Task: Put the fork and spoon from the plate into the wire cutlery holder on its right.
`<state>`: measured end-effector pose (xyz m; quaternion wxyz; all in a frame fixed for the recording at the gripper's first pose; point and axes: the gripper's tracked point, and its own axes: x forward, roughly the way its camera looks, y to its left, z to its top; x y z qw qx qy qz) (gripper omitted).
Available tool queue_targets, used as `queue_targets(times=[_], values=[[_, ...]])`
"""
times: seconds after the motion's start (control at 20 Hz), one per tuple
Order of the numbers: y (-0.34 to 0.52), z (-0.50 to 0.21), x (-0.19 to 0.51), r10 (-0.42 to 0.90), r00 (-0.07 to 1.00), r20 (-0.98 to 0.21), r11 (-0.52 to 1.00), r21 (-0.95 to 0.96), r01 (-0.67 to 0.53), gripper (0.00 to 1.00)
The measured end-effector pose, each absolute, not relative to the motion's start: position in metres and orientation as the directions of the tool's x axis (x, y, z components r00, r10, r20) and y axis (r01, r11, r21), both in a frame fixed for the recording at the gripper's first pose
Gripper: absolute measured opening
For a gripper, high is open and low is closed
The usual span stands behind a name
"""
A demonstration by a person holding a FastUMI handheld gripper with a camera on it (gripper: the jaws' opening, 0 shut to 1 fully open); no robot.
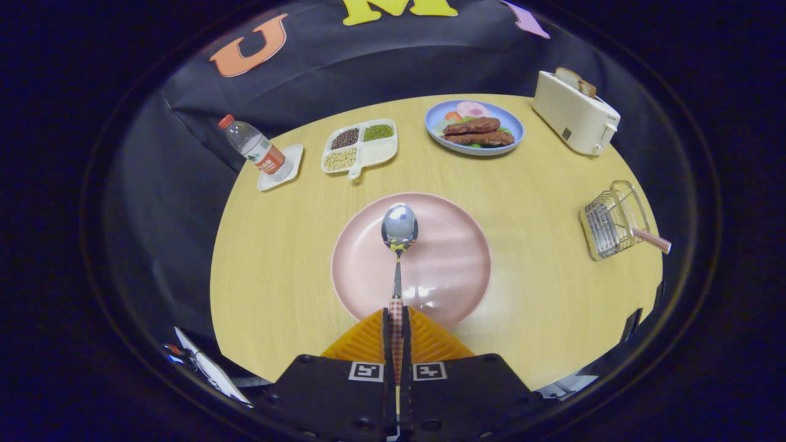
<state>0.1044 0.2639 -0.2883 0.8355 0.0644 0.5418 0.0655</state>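
Note:
My gripper [397,319] is shut on the checked handle of a metal spoon [399,230]. The spoon points straight ahead from the fingers, its shiny bowl hanging over the middle of the pink plate [454,270]. The plate lies on the round wooden table just beyond the fingers. To the right of the plate, near the table's edge, stands the wire cutlery holder [611,221]. A utensil with a checked handle [652,240] sits in it, the handle sticking out to the right; its head is hidden among the wires.
At the back of the table are a blue plate of food [474,127], a white divided dish of beans [359,146], a water bottle on a white coaster [256,149] and a white toaster with bread [574,113]. Bare wood lies between the pink plate and the holder.

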Motion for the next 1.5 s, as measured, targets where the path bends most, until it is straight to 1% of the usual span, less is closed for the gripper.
queue_targets(times=[0.25, 0.5, 0.7, 0.85, 1.15, 1.35, 1.5], values=[[0.21, -0.247, 0.102, 0.179, 0.394, -0.901, 0.984, 0.16, -0.081, 0.03], [0.157, -0.217, 0.096, 0.199, 0.321, -0.926, 0.98, 0.185, -0.076, 0.03], [0.109, -0.196, 0.09, 0.208, 0.227, -0.951, 0.978, 0.204, -0.044, 0.03], [0.058, -0.189, 0.091, 0.131, 0.168, -0.977, 0.991, 0.126, -0.04, 0.02], [-0.018, -0.184, 0.1, 0.035, 0.073, -0.997, 0.999, 0.033, -0.029, 0.03], [-0.036, -0.191, 0.107, 0.025, -0.023, -0.999, 0.999, 0.026, -0.02, 0.03], [-0.037, -0.2, 0.119, 0.023, -0.065, -0.998, 1.0, 0.024, -0.006, 0.03]])
